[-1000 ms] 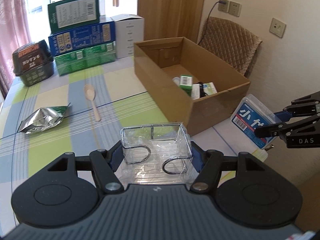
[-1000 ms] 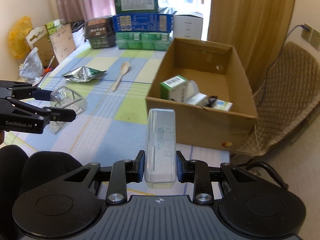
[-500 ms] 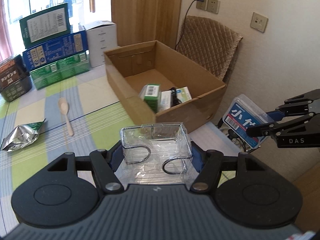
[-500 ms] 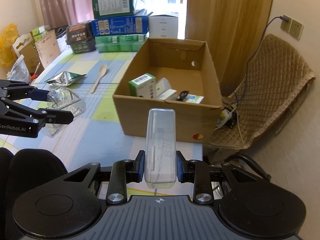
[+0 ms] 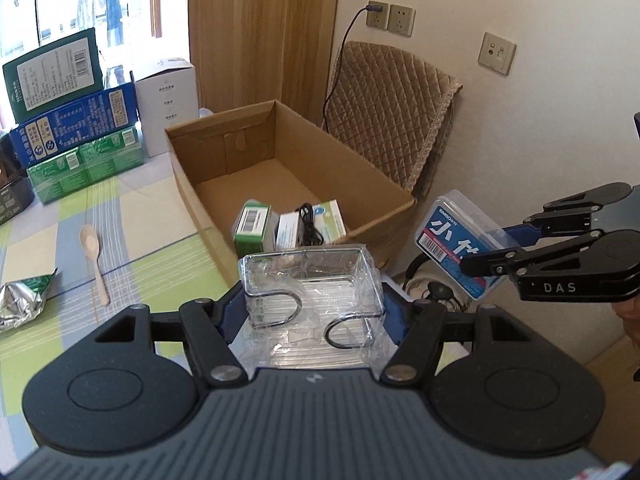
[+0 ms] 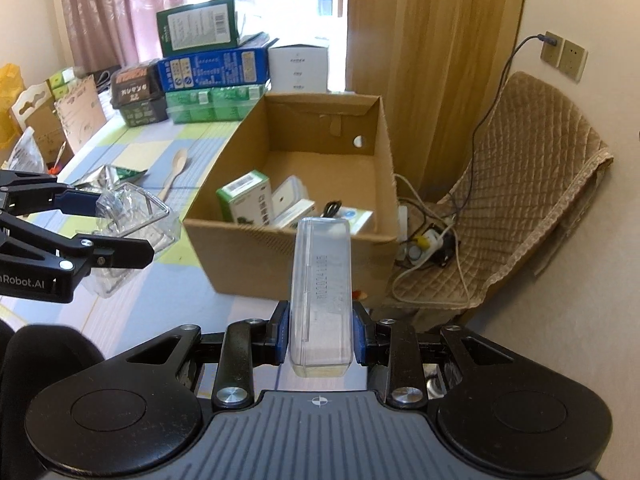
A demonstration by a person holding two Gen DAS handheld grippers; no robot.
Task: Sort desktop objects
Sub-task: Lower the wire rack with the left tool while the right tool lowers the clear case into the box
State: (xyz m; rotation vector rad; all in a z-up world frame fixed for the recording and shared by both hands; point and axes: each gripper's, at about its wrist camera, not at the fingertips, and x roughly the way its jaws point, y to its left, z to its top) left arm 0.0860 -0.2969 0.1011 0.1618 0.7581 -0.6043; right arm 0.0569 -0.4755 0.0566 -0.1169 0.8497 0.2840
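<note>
My left gripper (image 5: 310, 314) is shut on a clear plastic holder with wire loops (image 5: 310, 288), held just in front of the open cardboard box (image 5: 384, 184). My right gripper (image 6: 320, 338) is shut on a clear plastic case (image 6: 322, 280) with a blue label, seen side-on in the left wrist view as the case (image 5: 456, 240). In the right wrist view the left gripper (image 6: 120, 228) carries the clear holder (image 6: 132, 216) at the left, beside the cardboard box (image 6: 256, 256). A green carton (image 6: 246, 198) and small white packs lie inside the box.
A wooden spoon (image 5: 93, 258) and a foil pouch (image 5: 22, 304) lie on the checked tablecloth (image 5: 132, 224). Stacked boxes (image 5: 72, 120) stand at the table's far end. A quilted chair (image 6: 524, 200) with cables and a power strip (image 6: 428, 240) is beyond the table edge.
Both grippers, still holding their items, have moved toward the cardboard box, which now sits nearer and more centred. The box interior shows more fully.
</note>
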